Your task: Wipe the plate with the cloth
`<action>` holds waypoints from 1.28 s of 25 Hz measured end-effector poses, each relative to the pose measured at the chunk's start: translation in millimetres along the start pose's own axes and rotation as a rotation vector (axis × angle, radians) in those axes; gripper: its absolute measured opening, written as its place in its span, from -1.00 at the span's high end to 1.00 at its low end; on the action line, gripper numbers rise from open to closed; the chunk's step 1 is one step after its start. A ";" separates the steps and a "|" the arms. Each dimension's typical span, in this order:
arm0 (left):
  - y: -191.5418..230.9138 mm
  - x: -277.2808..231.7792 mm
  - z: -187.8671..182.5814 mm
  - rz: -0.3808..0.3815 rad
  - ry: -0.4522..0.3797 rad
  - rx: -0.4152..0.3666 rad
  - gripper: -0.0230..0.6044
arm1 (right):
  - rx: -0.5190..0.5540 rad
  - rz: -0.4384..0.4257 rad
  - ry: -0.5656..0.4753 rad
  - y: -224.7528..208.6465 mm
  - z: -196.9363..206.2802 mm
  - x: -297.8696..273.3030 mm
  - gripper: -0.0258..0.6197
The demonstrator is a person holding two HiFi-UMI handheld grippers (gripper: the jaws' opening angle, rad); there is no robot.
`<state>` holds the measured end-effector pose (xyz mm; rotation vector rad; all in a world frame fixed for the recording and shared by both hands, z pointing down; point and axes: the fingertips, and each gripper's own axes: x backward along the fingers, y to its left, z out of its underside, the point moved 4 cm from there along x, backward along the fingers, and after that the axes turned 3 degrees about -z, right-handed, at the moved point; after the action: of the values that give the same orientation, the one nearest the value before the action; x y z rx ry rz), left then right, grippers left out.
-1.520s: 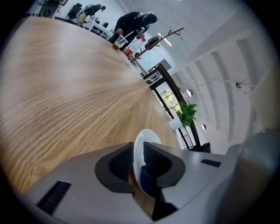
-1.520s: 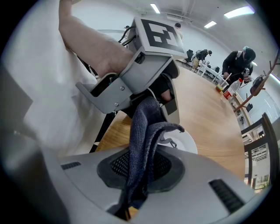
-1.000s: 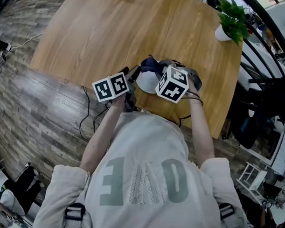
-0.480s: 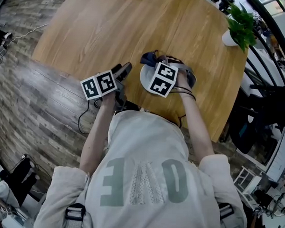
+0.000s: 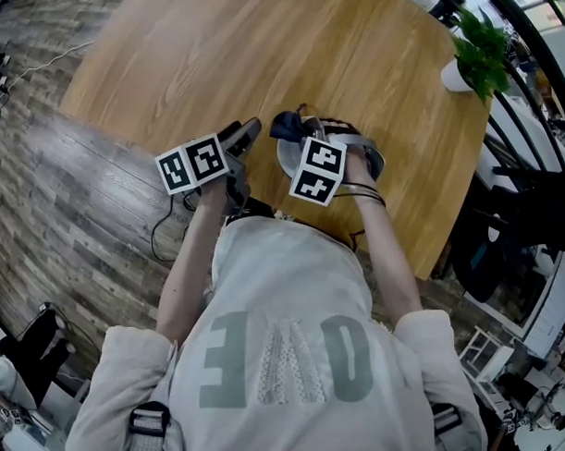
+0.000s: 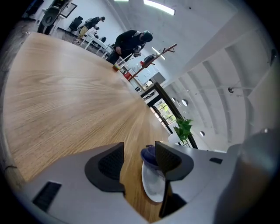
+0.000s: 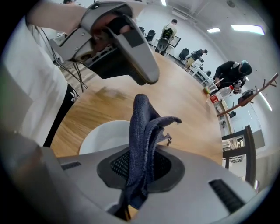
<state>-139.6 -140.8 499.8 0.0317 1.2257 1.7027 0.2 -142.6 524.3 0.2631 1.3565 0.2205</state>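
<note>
The plate (image 5: 288, 158) sits on the table (image 5: 212, 56) at mid-frame in the head view, close to the table's near edge. In the right gripper view it shows at lower left, white and shallow, and nothing lies on the part we can see.

The cloth (image 7: 142, 131) is dark blue and bunched. It stands up from the right gripper (image 7: 140, 175), whose jaws are clamped on it, and a loose fold hangs free beyond them. In the head view the cloth (image 5: 286, 127) lies over the plate's upper left rim. We cannot tell whether it touches the plate.

The left gripper (image 6: 139, 162) has its jaws apart with nothing between them. Only bare wood, the plate (image 6: 153, 188) and the cloth (image 6: 148, 156) show past them. In the head view the left gripper (image 5: 244, 135) is just beside the plate's left edge, and we see no grip on it.

We judge wiping to be at hand, with the plate unrestrained.

Risks noted:
- Wiping pressure could slide the plate toward the near table edge, because nothing holds it.
- The cloth is pinched in a narrow bunch and could pull out under drag.
- Little cloth covers the jaw tips, so hard plastic could strike the plate.
- The grippers work close together and may collide.
</note>
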 end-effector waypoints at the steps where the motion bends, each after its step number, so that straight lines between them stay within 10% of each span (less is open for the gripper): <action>1: -0.2 0.5 -0.7 0.000 0.000 -0.006 0.21 | 0.018 -0.013 -0.005 6.1 -2.2 1.4 0.74; 19: -22.6 8.2 -24.6 0.027 -0.044 -0.113 0.21 | 0.296 -0.202 0.009 75.3 -2.3 31.3 0.74; 29: -81.4 22.8 -45.8 0.120 -0.196 -0.419 0.40 | 0.037 -0.044 -0.275 20.4 -32.9 77.4 0.74; 32: -103.7 39.5 -64.6 0.059 -0.320 -0.535 0.90 | -0.124 0.052 -0.452 -11.1 -39.8 111.5 0.74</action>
<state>-122.0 -158.8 373.9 0.0160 0.5192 1.9402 -16.4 -116.7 409.5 0.2278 0.8861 0.2696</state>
